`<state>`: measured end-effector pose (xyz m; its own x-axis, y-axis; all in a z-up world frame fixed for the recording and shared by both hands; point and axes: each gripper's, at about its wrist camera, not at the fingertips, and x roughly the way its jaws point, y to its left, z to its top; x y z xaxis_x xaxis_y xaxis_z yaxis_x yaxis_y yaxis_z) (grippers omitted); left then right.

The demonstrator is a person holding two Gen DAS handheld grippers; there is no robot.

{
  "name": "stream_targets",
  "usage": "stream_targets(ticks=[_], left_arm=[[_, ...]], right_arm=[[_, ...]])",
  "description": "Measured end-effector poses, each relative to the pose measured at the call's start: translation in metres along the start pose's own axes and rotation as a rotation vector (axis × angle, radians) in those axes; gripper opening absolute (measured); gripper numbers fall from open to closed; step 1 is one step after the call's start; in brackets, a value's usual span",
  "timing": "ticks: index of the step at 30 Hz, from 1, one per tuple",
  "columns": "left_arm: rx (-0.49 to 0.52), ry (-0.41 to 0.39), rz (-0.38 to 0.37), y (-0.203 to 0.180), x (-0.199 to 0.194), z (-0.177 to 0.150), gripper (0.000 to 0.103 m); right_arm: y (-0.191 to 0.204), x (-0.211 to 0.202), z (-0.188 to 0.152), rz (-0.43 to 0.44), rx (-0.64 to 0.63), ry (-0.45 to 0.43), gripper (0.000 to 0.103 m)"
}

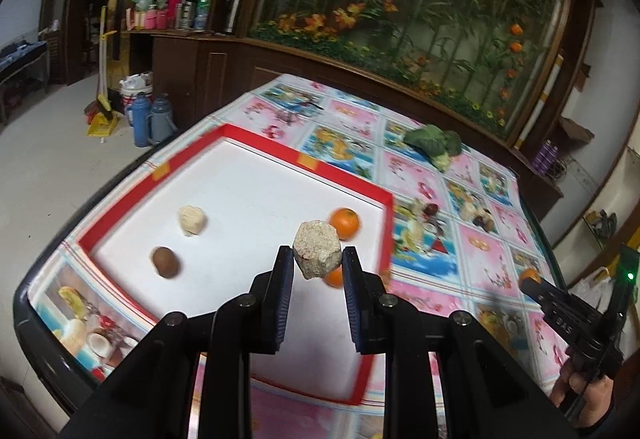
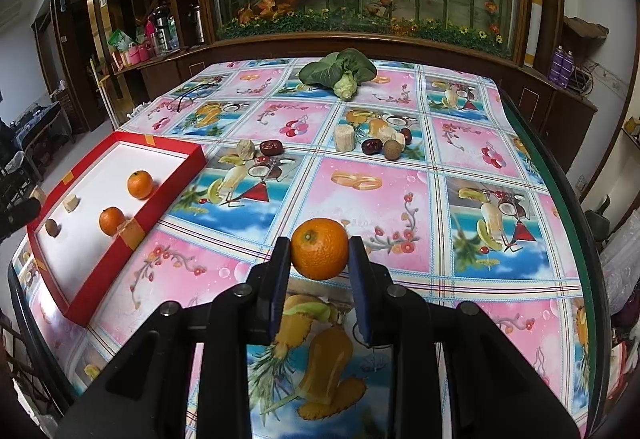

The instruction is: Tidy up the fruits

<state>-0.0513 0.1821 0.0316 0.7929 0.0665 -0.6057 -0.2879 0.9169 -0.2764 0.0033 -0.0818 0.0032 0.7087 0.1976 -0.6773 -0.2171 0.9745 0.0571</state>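
Note:
My left gripper (image 1: 317, 259) is shut on a pale cut chunk of fruit (image 1: 317, 254) and holds it above the red-rimmed white tray (image 1: 264, 149). In the tray lie an orange (image 1: 344, 223), a second orange (image 1: 335, 276) partly hidden behind the chunk, a pale chunk (image 1: 191, 219) and a brown fruit (image 1: 165, 261). My right gripper (image 2: 319, 251) is shut on an orange (image 2: 319, 248) above the tablecloth, right of the tray (image 2: 108, 259). Loose fruit pieces (image 2: 374, 141) lie mid-table.
A leafy green vegetable (image 2: 338, 73) lies at the table's far edge. The table (image 2: 500, 239) has a bright fruit-print cloth and a dark rim. A cabinet with a flower display stands behind. Thermoses (image 1: 154, 119) stand on the floor at left.

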Motion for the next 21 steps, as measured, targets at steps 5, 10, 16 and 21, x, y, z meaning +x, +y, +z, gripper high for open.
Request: stream_targets(ticks=[5,10,16,21], left_arm=[[-0.034,-0.003,0.09,0.027,0.007,0.013,0.023],[-0.04,0.031,0.135,0.036,0.024,0.019,0.023],[0.027,0.07,0.091,0.017,0.028,0.004,0.023],[0.034,0.112,0.1,0.021,0.036,-0.001,0.023]], right_arm=[[0.02,0.001,0.009,0.047,-0.033,-0.014,0.031],[0.059,0.007,0.022,0.133,-0.085,-0.027,0.031],[0.121,0.037,0.043,0.269,-0.163,0.003,0.031],[0.166,0.07,0.061,0.316,-0.232,0.025,0.031]])
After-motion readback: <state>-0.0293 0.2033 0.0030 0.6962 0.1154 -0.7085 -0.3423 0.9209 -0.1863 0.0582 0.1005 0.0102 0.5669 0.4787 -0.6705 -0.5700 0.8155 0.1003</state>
